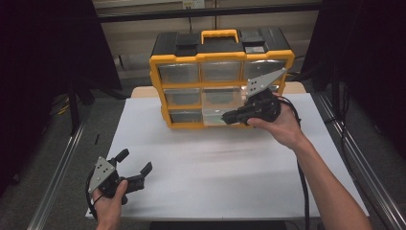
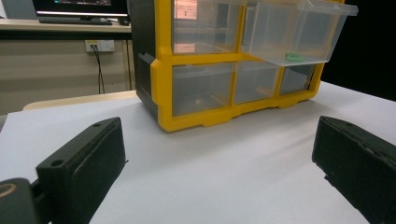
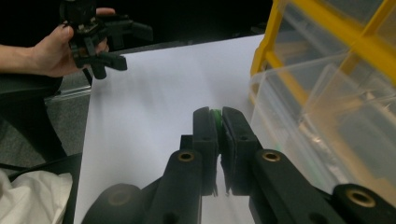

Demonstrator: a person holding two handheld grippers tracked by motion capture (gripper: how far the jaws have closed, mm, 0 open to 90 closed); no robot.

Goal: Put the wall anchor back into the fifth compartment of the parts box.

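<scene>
- The left tool [image 1: 136, 160] rests low at the near left corner of the white desk [image 1: 215, 177]. It is released, its jaws spread wide with nothing between them. It is best parked there, well apart from the work.
- The yellow-and-black plastic organiser with clear drawers [image 1: 158, 76] stands upright at the far side of the desk. No hand steadies it, so any pull or push on it should be gentle and straight.
- One clear plastic drawer [image 1: 218, 115] in the middle row is pulled out towards the person. In the left gripper view, something small and green [image 2: 294, 57] lies on its floor. Whether that is a second piece I cannot tell.
- The right tool [image 3: 215, 116] is clenched on a thin green piece [image 3: 215, 112], pinched edge-on right at the tips. It is held just beside the open drawer's front rim.
- The step in hand looks like carrying this piece at the drawer's mouth. The grip is shallow, so the clench should hold firm.
- The tips should pass above the clear rim rather than brush it, since a knock could twist the piece loose.
</scene>
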